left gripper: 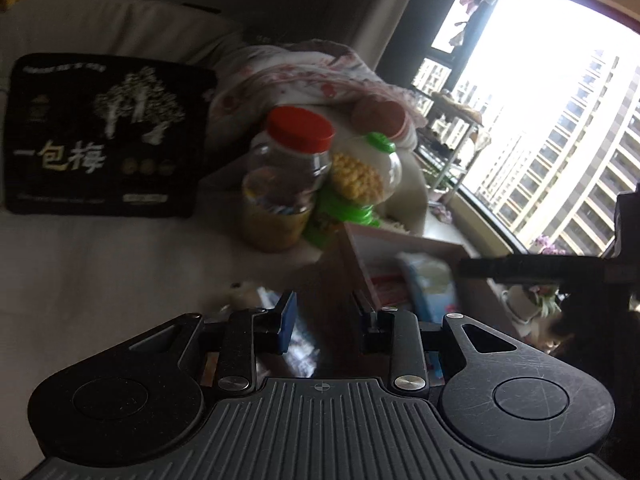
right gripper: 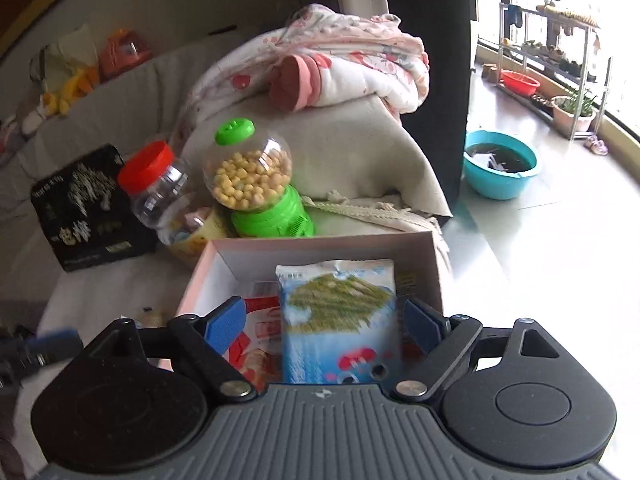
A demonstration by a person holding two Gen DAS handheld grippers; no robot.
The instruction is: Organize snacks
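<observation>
My right gripper is spread wide over the pink box, with the blue-and-green snack bag sitting between the fingers, but the pads aren't pressing on it, so nothing's actually held. My left gripper is only a little open and empty, hovering just left of the box, nothing between its fingers.

Count so far: in the box, one blue-and-green bag and one red-and-white packet beside it, maybe more underneath, can't tell. Just behind the box on the sofa there's one green candy dispenser full of yellow balls and one red-lidded clear jar touching it. Further left of the box, one black box with gold lettering.
</observation>
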